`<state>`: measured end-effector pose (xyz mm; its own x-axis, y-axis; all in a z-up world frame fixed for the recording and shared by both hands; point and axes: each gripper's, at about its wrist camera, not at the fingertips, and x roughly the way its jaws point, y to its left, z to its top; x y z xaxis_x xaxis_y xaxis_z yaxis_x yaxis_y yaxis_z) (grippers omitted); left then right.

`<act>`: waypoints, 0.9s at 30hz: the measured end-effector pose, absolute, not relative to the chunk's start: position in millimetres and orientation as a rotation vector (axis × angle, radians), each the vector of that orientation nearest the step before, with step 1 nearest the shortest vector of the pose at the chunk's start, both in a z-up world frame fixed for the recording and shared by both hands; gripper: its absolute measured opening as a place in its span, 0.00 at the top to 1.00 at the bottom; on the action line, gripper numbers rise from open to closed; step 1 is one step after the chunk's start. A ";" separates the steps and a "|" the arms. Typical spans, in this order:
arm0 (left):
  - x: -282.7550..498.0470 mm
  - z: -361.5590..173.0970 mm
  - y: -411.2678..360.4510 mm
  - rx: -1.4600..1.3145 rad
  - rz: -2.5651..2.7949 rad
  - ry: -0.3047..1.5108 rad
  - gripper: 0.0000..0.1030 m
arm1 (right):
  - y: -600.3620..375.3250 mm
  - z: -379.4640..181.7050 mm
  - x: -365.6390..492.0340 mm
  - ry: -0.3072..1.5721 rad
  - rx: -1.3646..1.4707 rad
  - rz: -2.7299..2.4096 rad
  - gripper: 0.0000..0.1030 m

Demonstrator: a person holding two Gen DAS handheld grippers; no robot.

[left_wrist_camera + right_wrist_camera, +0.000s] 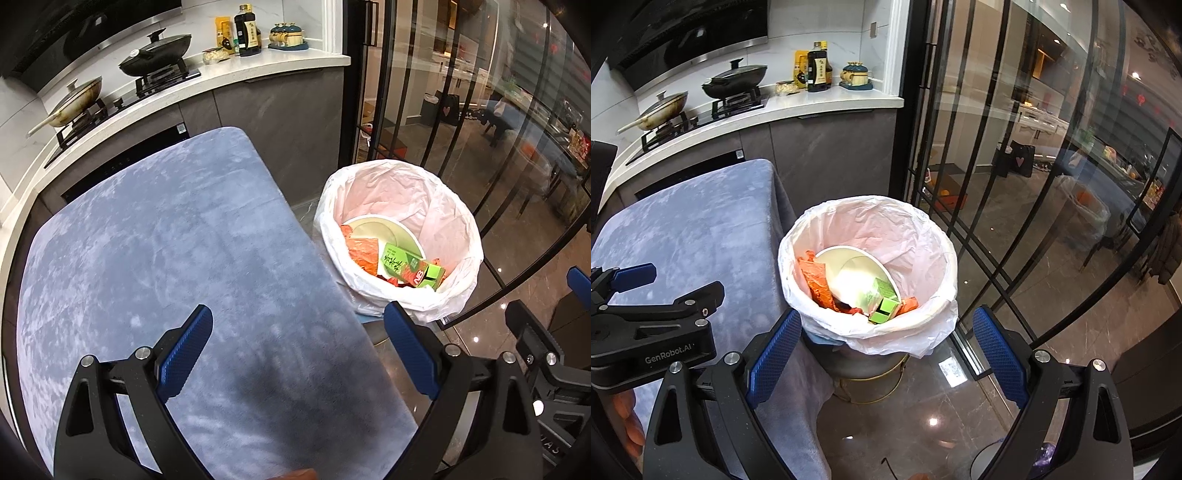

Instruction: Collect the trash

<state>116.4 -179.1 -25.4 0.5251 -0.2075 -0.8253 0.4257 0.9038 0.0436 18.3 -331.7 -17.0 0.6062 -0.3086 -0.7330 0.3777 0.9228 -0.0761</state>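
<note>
Kitchen setting: a table (155, 258) covered in blue-grey plush cloth stands before a counter (258, 66) with two lidded pans and sauce bottles, and glass doors (1015, 166) run along the right. Just beside the table's right edge sits a bin (868, 266) lined with a white bag (923, 332) folded over its rim.

Inside the bin lies the trash: a white paper bowl (857, 273) tipped on its side, a green carton (884, 308) leaning against it, and crumpled orange wrappers (816, 284) underneath. No trash is visible on the cloth, so collection looks close to finished.

Left gripper (297, 354) hovers over the table's near right edge, jaws spread wide, holding nothing. Right gripper (886, 356) hangs above the bin's near rim, jaws equally wide and empty.

Possible trouble: the liner drapes loosely, so a descending finger could snag it and drag it off the rim, or nudge the bin over. Glass doors stand near on the right, so a wide swing could strike them
</note>
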 end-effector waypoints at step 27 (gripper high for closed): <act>102.6 -25.7 -150.7 0.262 -0.328 0.983 0.13 | -307.7 -14.0 5.9 0.832 0.041 -0.303 0.13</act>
<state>102.6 -150.7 -25.7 0.5120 -0.1521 -0.8454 0.3857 0.9201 0.0681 5.9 -307.7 -14.0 0.6329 -0.2490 -0.7331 0.2806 0.9563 -0.0825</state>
